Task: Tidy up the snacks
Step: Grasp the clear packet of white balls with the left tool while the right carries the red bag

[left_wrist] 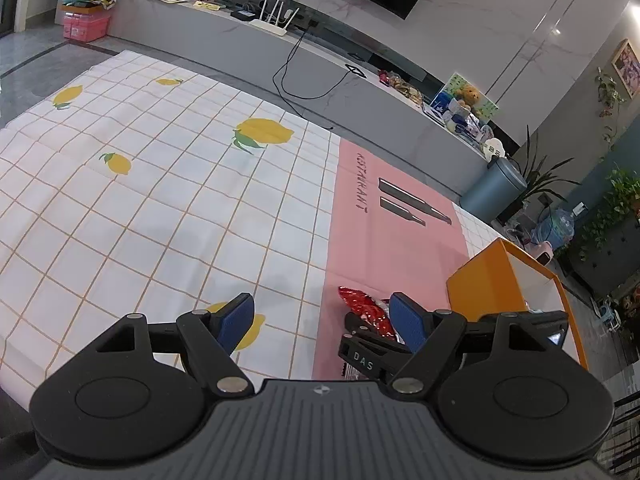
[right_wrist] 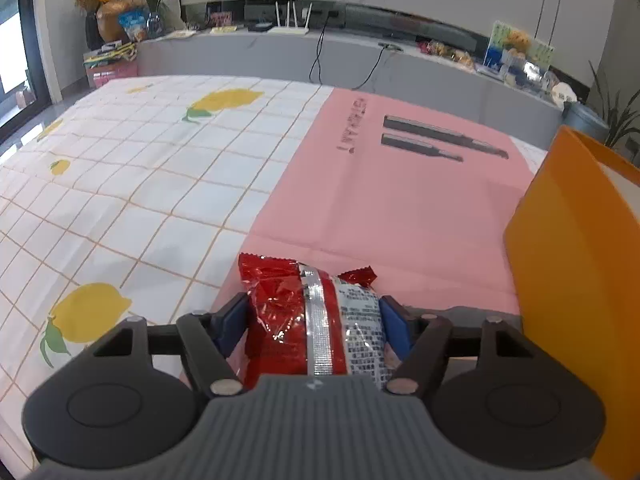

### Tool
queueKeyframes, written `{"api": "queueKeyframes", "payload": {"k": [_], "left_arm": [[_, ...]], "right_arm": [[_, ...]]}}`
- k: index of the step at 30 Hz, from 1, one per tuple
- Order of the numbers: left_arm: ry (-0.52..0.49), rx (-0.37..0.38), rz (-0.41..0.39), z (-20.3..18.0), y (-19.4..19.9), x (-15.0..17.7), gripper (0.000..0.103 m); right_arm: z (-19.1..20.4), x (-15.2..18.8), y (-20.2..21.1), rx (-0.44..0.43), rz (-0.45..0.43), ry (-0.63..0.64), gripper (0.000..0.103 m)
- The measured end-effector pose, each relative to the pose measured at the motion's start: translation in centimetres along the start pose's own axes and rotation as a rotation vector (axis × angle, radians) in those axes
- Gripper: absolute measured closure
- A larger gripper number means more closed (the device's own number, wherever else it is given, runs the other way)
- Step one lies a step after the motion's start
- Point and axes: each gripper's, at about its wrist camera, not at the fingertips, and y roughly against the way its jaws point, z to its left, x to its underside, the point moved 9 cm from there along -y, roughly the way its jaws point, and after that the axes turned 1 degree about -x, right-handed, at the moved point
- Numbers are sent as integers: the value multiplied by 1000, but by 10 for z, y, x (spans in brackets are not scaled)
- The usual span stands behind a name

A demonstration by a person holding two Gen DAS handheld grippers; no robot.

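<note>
1. Living-room table (right_wrist: pixel 120 200) with a lemon-print cloth.
2. We've got the right hand-held gripper (right_wrist: pixel 314 320) clamped on the red snack pack (right_wrist: pixel 296 312), beside the orange box (right_wrist: pixel 568 248), probably its destination.
3. Left hand-held gripper (left_wrist: pixel 324 320) gapes wide, empty, staying clear.

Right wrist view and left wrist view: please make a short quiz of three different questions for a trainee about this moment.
1. True or false: the right hand-held gripper has the red snack packet between its blue pads.
2. Multiple choice: the orange box in the right wrist view stands
A. to the right of the packet
B. to the left of the packet
C. on top of the packet
3. Fill in: the left hand-held gripper is ____ and holds nothing, above the lemon-print tablecloth.

Key: 1 true; 2 A; 3 open
</note>
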Motion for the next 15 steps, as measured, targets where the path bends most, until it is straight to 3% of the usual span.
{"api": "queueKeyframes", "payload": {"k": [8, 15], "left_arm": [[-44, 29, -2, -10, -3, 2, 13], [-162, 23, 27, -30, -13, 19, 13]], "right_arm": [[-10, -24, 52, 6, -207, 60, 36], [-52, -24, 114, 30, -287, 17, 36]]}}
